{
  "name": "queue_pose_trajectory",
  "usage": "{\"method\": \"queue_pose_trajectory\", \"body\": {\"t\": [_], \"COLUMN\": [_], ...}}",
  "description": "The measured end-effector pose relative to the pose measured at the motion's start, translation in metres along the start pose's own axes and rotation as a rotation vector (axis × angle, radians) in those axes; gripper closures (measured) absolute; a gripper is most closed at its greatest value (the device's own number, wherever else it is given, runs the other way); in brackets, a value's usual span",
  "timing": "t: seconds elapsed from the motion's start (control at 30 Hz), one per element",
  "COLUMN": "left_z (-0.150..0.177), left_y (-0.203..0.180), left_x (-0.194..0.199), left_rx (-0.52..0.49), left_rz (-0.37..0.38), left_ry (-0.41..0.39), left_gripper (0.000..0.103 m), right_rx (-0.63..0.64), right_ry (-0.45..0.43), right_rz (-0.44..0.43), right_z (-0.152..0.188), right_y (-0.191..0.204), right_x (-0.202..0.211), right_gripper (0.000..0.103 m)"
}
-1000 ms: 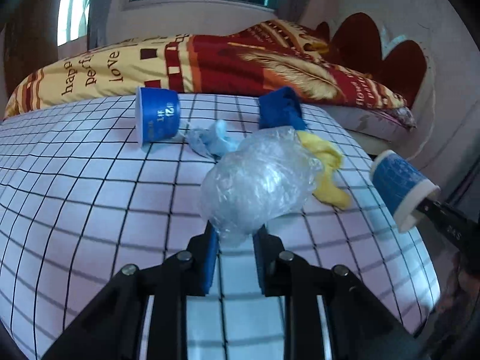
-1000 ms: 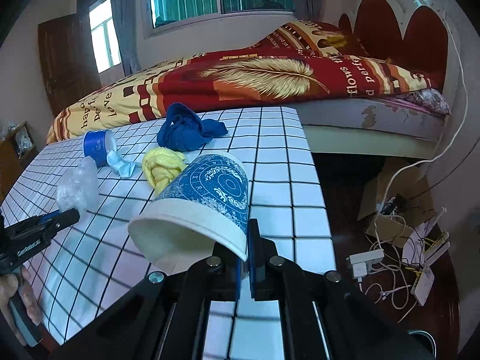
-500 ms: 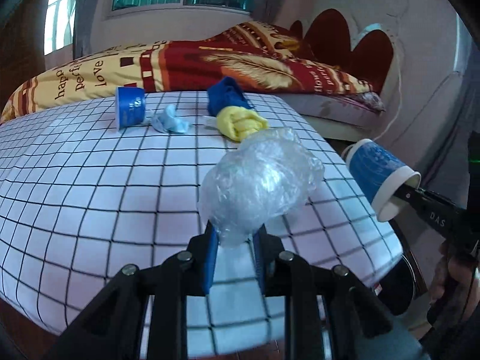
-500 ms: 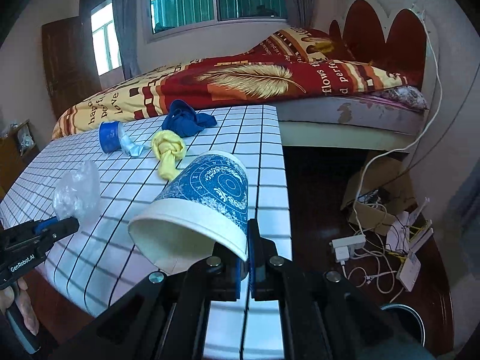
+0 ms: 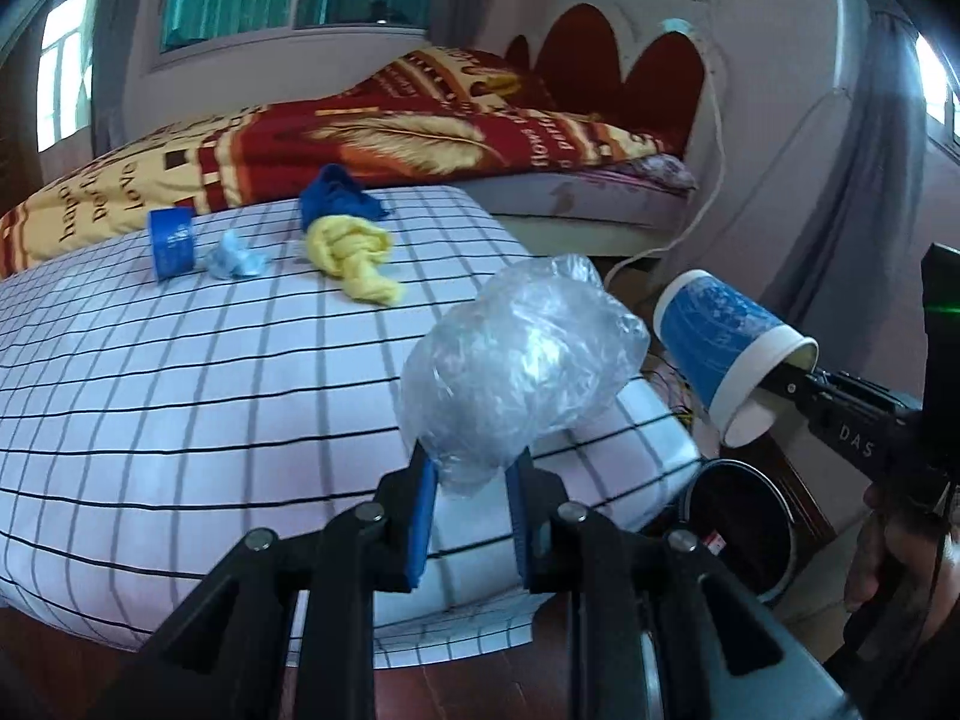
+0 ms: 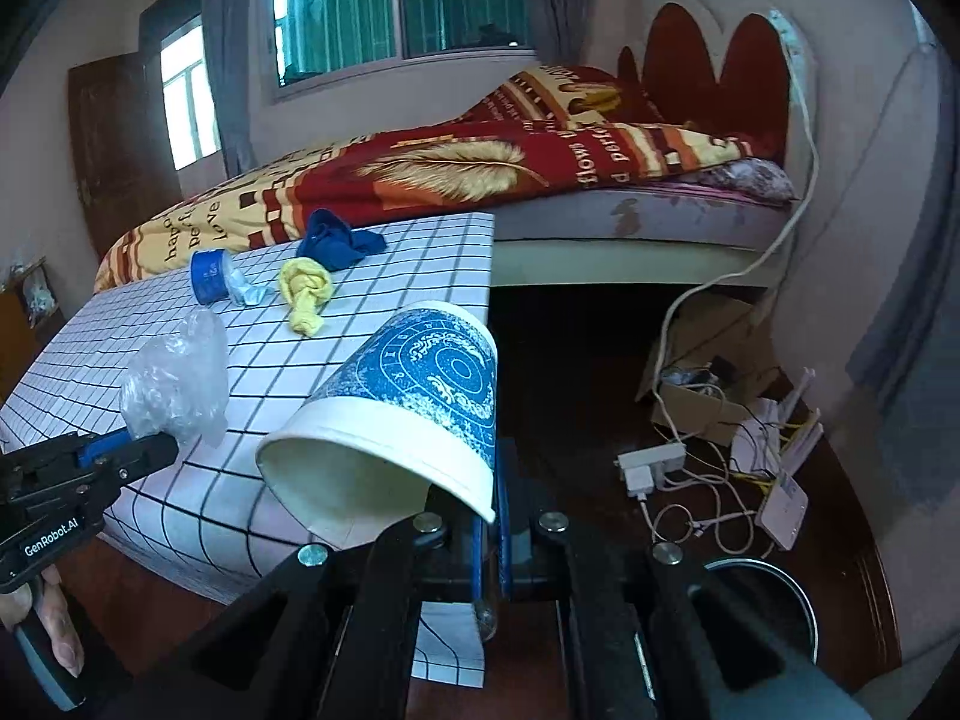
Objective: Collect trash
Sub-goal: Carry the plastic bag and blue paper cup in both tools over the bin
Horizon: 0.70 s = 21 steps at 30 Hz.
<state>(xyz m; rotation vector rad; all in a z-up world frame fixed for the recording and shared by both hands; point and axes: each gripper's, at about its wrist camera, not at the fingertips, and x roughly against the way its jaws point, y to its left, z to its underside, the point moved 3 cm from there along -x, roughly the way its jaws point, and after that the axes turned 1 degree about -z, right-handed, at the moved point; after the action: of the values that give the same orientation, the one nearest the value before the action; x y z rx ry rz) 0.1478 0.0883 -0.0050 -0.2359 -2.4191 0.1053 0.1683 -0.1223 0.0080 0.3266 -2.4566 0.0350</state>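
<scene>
On checked table (image 5: 180,396), two cloths, left gripper (image 5: 471,483) pinching plastic (image 5: 522,360), right gripper (image 6: 492,516) one cup (image 6: 414,414)

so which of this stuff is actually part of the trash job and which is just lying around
Part of the job:
- clear plastic wad, held in the left gripper
- blue paper cup, held in the right gripper
- bin on the floor
- small blue cup and crumpled tissue on the checked table

Just lying about:
- yellow cloth, blue cloth
- bed
- cables on the floor
</scene>
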Motion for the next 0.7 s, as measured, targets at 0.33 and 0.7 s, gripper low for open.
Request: {"method": "queue_pose_trajectory", "body": {"t": [0.33,0.7], "left_z": [0.002,0.017], "left_y": [-0.045,-0.104], "left_x": [-0.008,-0.024], "left_rx": [-0.072,-0.157], "left_rz": [0.06,0.157], "left_ry": [0.023,0.066], "left_gripper": [0.08,0.08], "right_rx": [-0.074,-0.14], "right_ry": [-0.004,0.028], "right_rz": [0.049,0.136], "right_z": [0.016,0.047], "right_y": [-0.042,-0.092], "right_x": [0.016,0.031], "right_gripper": [0.099,0.099]}}
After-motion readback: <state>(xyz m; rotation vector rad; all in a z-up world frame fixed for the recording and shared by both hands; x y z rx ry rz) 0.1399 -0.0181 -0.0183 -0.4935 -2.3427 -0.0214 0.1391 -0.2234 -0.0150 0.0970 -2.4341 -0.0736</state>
